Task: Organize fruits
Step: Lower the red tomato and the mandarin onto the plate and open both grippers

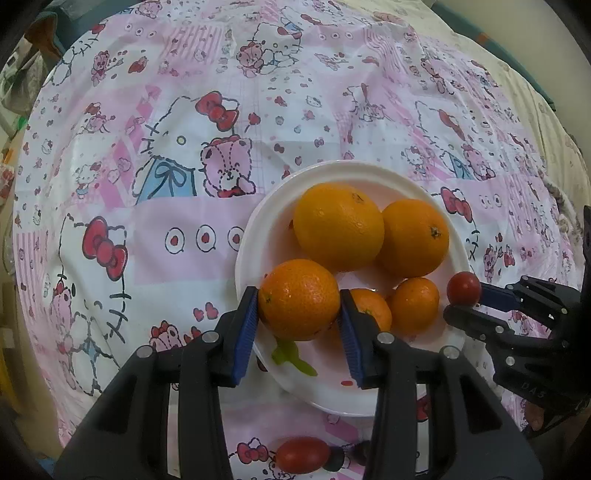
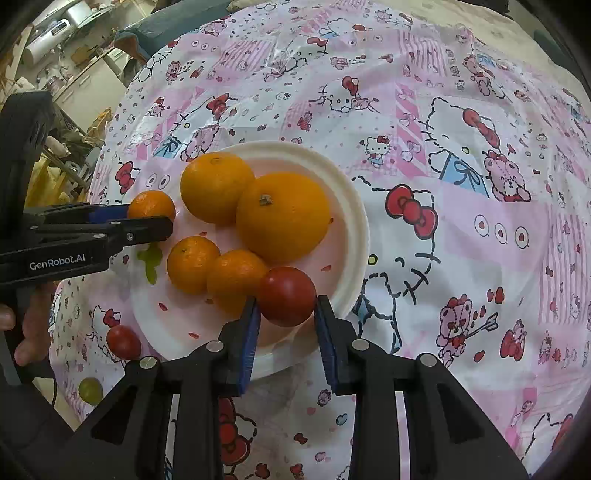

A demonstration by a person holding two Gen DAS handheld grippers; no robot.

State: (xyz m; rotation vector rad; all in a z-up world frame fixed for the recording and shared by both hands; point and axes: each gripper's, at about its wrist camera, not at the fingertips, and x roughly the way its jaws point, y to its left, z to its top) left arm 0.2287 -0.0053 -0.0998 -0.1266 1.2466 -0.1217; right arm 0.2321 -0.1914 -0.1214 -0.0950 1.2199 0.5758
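Home setting, prob. dining/living area. Table w/ pink cartoon-cat tablecloth (image 2: 461, 206), white plate (image 2: 354, 221) of fruit on it. Background left: cluttered room w/ shelves and household items (image 2: 66, 88), white appliance (image 2: 48, 33) up top.

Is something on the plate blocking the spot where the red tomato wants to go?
Not quite. The right gripper holds the tomato over the white plate's near rim, where bare plate shows. A mandarin sits right beside it, touching or nearly so, crowding its left side.
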